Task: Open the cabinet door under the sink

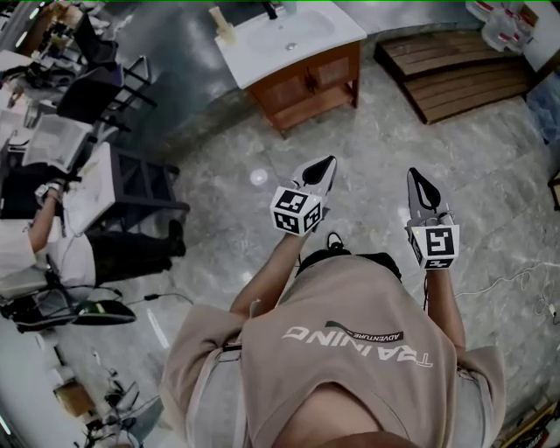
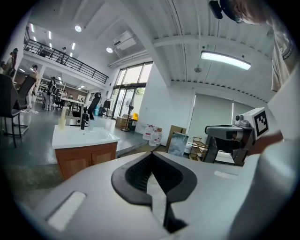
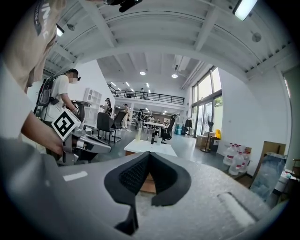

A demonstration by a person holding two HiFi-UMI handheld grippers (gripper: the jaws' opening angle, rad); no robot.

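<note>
The sink cabinet (image 1: pixel 306 83) is a brown wooden unit with a white basin top (image 1: pixel 289 39). It stands on the grey floor well ahead of me, and both of its doors look closed. My left gripper (image 1: pixel 325 164) and right gripper (image 1: pixel 418 179) are held side by side in the air, pointing toward it and far short of it. Both have their jaws together with nothing between them. In the left gripper view the cabinet (image 2: pixel 86 157) sits left of the shut left gripper (image 2: pixel 152 157). In the right gripper view the cabinet (image 3: pixel 149 183) shows straight behind the shut right gripper (image 3: pixel 149 154).
A low wooden platform (image 1: pixel 455 70) lies right of the cabinet, with water jugs (image 1: pixel 503 26) beyond it. Desks, dark chairs (image 1: pixel 131 188) and a seated person (image 1: pixel 35 236) fill the left side. A cable (image 1: pixel 503 282) runs over the floor at the right.
</note>
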